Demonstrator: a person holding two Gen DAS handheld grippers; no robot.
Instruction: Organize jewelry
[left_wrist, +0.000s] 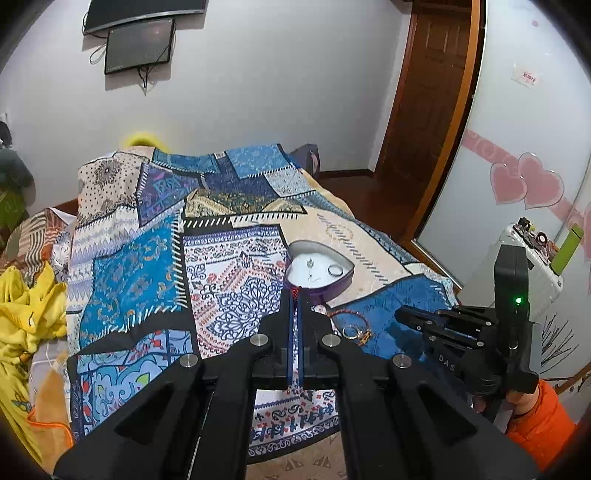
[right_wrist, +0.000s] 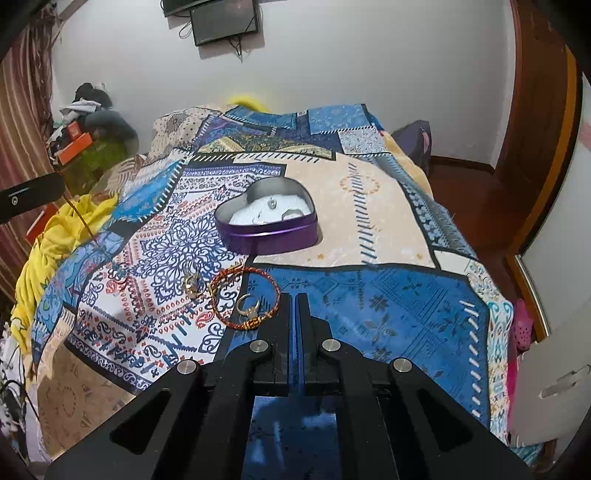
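Note:
A purple heart-shaped tin (right_wrist: 273, 236) (left_wrist: 341, 286) sits open on the patterned bedspread (right_wrist: 388, 302). On its white lining lie a silver pendant (right_wrist: 271, 202) and a silver ring (left_wrist: 335, 270). My left gripper (left_wrist: 294, 295) (right_wrist: 61, 188) is shut on a thin red cord (right_wrist: 79, 218) that hangs down from its tips. A red braided bracelet (right_wrist: 221, 280) lies flat on the bedspread with a gold ring (right_wrist: 248, 304) inside it, and another gold ring (right_wrist: 192, 284) lies to its left. My right gripper (right_wrist: 293, 297) (left_wrist: 399, 314) is shut just right of the bracelet, with nothing seen between its pads.
Yellow clothing (right_wrist: 66, 229) is heaped at the bed's left side. A white suitcase (left_wrist: 517, 266) with small items stands to the right, near a wooden door (left_wrist: 424, 92). A person's orange sleeve (left_wrist: 543, 424) holds the right gripper. Screens (right_wrist: 225, 18) hang on the far wall.

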